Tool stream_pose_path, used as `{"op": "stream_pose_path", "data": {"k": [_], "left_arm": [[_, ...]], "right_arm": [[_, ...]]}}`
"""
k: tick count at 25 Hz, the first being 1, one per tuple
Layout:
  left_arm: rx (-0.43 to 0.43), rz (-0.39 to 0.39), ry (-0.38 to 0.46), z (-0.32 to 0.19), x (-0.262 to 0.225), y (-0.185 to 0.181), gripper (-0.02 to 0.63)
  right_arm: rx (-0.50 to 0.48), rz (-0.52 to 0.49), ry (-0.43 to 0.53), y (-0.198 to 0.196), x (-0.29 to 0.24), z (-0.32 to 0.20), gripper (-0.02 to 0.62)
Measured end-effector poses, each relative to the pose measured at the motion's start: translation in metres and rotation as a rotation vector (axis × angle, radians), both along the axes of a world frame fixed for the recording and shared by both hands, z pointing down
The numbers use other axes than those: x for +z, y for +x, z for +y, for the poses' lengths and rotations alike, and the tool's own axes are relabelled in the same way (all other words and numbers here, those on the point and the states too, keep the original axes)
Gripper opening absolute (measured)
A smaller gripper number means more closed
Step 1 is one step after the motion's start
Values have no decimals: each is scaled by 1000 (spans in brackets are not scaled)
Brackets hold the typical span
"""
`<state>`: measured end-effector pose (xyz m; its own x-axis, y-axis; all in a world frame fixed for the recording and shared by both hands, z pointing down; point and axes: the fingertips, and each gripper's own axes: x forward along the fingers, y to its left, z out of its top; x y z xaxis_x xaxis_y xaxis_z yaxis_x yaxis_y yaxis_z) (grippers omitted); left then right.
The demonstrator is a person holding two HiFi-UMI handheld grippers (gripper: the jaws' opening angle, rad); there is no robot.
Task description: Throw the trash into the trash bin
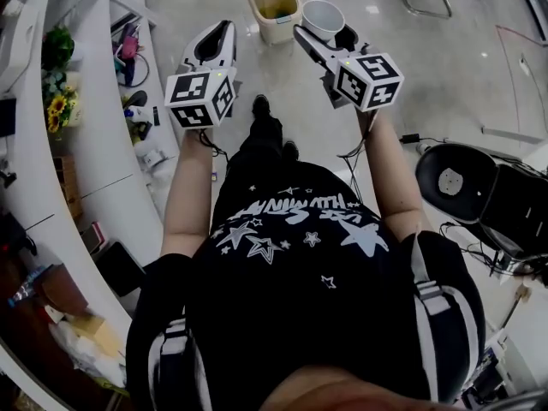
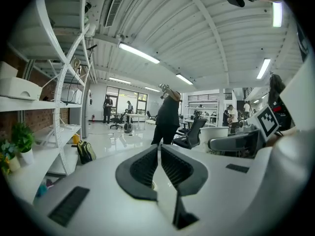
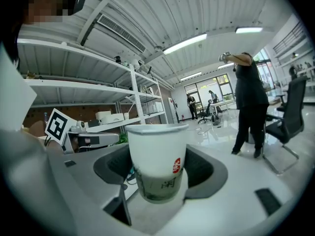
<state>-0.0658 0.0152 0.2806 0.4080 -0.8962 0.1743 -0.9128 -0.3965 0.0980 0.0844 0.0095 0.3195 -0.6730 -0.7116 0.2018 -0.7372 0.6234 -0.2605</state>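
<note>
Your left gripper (image 1: 221, 34) was out front on the left, its jaws pressed together with nothing between them. Ahead on the floor, between the two grippers in the head view, stood the beige trash bin (image 1: 279, 32), top open. Just right of the bin, the white paper cup (image 1: 323, 17) sat upright between your right gripper's (image 1: 330, 39) jaws. They were spread wide and clamped on its sides, with the rim above the pads.

floor (image 1: 445, 67): pale, glossy | trash bin (image 1: 278, 29): standing | office chair (image 1: 514, 204): right side
</note>
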Motion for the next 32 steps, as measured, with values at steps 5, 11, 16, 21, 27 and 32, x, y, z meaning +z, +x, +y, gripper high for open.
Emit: {"op": "stream_pose_path", "data": {"k": [5, 11, 16, 21, 27, 32], "left_arm": [[23, 27, -9, -53, 5, -4, 31], [62, 49, -30, -125, 19, -11, 31], [94, 70, -42, -180, 26, -18, 31], [117, 103, -62, -221, 42, -27, 31], [113, 107, -118, -263, 79, -18, 31], [58, 106, -161, -306, 116, -3, 31]], "right_arm": [[23, 8, -6, -4, 2, -47, 314], [62, 27, -41, -15, 19, -116, 314], [94, 16, -42, -29, 22, -171, 314], [115, 31, -64, -37, 39, -206, 316], [115, 39, -134, -27, 75, -244, 316], [70, 39, -150, -21, 111, -285, 316]]}}
